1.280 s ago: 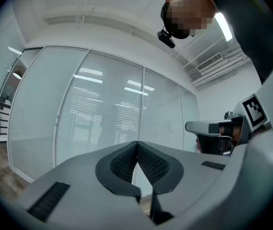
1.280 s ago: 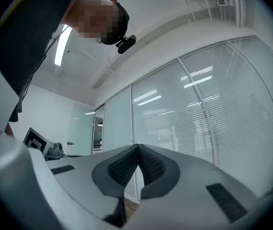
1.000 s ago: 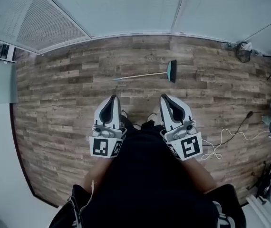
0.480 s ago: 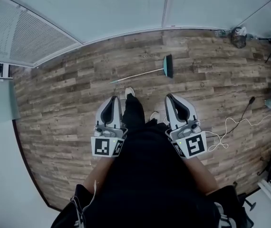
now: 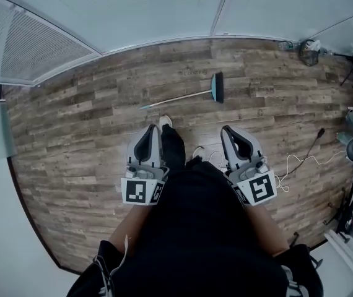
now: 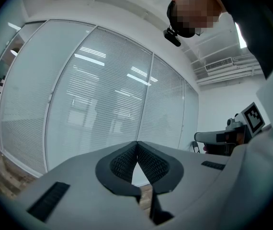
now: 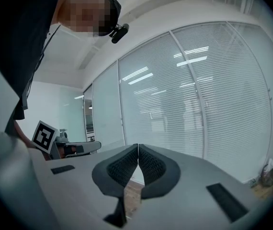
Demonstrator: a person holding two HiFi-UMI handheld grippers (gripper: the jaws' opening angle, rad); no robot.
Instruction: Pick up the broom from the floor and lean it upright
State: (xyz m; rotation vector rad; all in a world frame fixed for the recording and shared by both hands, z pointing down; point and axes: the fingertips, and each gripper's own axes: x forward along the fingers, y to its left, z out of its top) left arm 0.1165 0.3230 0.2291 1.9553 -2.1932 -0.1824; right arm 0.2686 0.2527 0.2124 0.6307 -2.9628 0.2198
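**Broom lying ahead, both grippers closed and empty**

The broom [image 5: 183, 97] is lying flat on the wood floor [image 5: 71, 141] at upper centre of the head view, with its head pointing right. It is sitting near the glass wall [image 5: 164, 11] that is bordering the top. Bare planks are stretching all around it. The left gripper [image 5: 151, 129] and right gripper [image 5: 229, 130] are hovering below, well apart from it, jaws pressing together on nothing. A cable [image 5: 300, 163] is trailing along the right edge.

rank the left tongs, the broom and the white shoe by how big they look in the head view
1. left tongs, nearest the camera
2. broom, long but thin
3. white shoe, only the toe shows
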